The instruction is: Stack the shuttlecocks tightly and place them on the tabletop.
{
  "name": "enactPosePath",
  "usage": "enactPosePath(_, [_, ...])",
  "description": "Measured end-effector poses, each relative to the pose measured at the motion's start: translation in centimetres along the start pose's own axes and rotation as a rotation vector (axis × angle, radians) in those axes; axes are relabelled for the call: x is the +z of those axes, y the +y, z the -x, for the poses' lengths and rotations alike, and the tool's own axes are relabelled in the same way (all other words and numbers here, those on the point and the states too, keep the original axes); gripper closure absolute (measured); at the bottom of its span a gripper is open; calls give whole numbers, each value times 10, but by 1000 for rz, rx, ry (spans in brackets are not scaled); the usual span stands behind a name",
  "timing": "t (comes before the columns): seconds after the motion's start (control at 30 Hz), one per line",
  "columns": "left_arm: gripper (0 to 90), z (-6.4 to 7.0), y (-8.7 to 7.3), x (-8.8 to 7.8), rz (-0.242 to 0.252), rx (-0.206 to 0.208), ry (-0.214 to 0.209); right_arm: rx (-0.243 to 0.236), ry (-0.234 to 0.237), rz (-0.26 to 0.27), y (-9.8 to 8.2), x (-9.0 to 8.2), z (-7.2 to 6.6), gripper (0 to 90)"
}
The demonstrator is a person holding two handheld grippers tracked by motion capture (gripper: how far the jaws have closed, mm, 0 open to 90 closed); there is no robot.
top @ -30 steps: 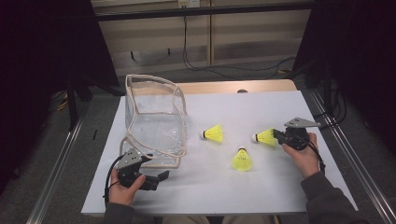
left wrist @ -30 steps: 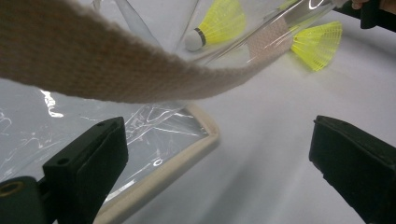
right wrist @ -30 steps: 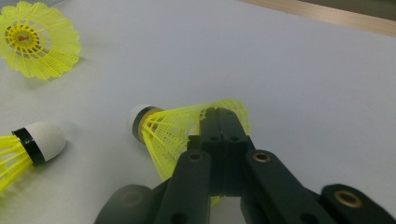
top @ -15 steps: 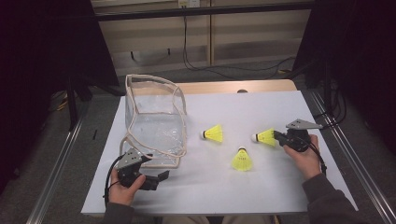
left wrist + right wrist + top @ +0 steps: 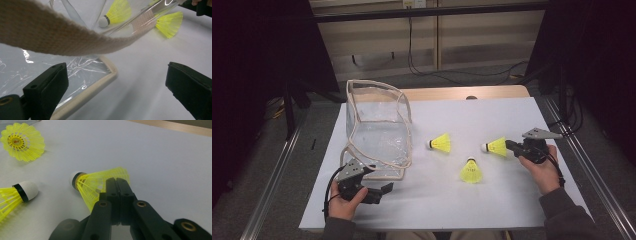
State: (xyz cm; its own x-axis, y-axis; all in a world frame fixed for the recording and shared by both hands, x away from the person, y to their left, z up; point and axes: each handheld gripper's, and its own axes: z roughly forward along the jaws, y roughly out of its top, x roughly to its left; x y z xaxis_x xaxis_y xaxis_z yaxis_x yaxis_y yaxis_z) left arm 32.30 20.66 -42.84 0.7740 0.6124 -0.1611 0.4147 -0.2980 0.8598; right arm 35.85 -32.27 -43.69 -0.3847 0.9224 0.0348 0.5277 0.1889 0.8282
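Observation:
Three yellow shuttlecocks are on the white board. One lies on its side [image 5: 441, 143], one stands cork up [image 5: 471, 171], and one [image 5: 496, 146] lies at the tip of my right gripper [image 5: 511, 145]. In the right gripper view the jaws [image 5: 116, 180] are pressed together at the rim of that shuttlecock's skirt [image 5: 95, 186], apparently pinching it. A clear plastic bag [image 5: 377, 125] with beige trim stands open at the left. My left gripper [image 5: 384, 192] rests open at the bag's near corner, nothing between its jaws [image 5: 117, 75]; the beige strap [image 5: 62, 37] hangs just above.
The white board [image 5: 512, 210] covers a wooden table; metal rails run along both sides. Bare board lies between the two hands. Cables trail on the floor beyond the table's far edge.

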Motion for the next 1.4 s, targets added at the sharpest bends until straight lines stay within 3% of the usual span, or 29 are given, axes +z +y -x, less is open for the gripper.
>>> enactPosePath(0.17, [46, 0, 0, 0, -3, 6, 2, 12, -5, 1, 3, -6, 4, 855])
enactPosePath(0.47, [46, 0, 0, 0, -8, 2, 4, 32, -22, 23, 13, -15, 4, 708])
enactPosePath(0.57, [46, 0, 0, 0, -10, 1, 3, 24, -14, 29, 16, -15, 1, 677])
enactPosePath(0.67, [46, 0, 0, 0, -10, 1, 3, 27, -16, 36, 18, -14, -3, 587])
enactPosePath(0.93, [46, 0, 0, 0, -9, 0, 2, 26, 11, -2, 15, -5, -10, 477])
enactPosePath(1.2, [46, 0, 0, 0, -11, 1, 1, 19, 24, -31, 9, 2, -13, 478])
enactPosePath(1.4, [46, 0, 0, 0, -5, 1, 0, 23, 40, -47, 6, 7, -15, 557])
